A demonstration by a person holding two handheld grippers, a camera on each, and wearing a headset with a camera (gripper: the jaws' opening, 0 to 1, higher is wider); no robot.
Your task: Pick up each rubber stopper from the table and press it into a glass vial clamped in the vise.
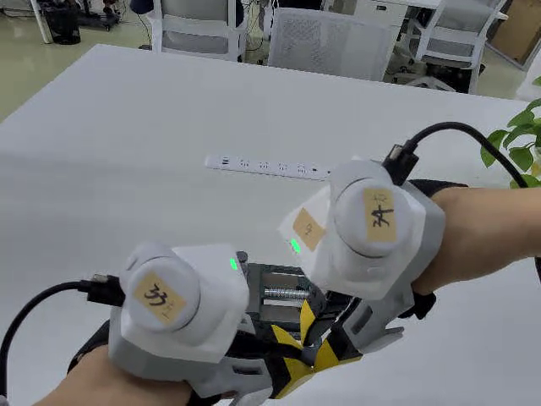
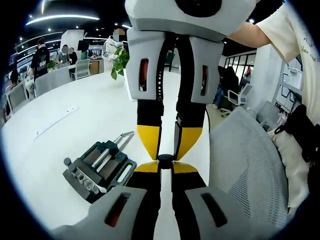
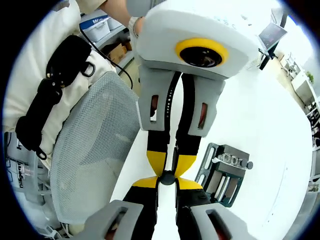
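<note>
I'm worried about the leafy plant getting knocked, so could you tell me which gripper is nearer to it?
Right. The right gripper reaches in from the side of the vise toward the plant; the left gripper comes from the vise's other side, farther away.

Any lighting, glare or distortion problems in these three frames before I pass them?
Head view: soft, even light, sharp, no hard shadows on the white table; the vise sits in shade. Left gripper view: strong fisheye bending of the table, a ceiling light streaks at top left, vise sharp. Right gripper view: same bending, table nearly washed out at right.
</note>
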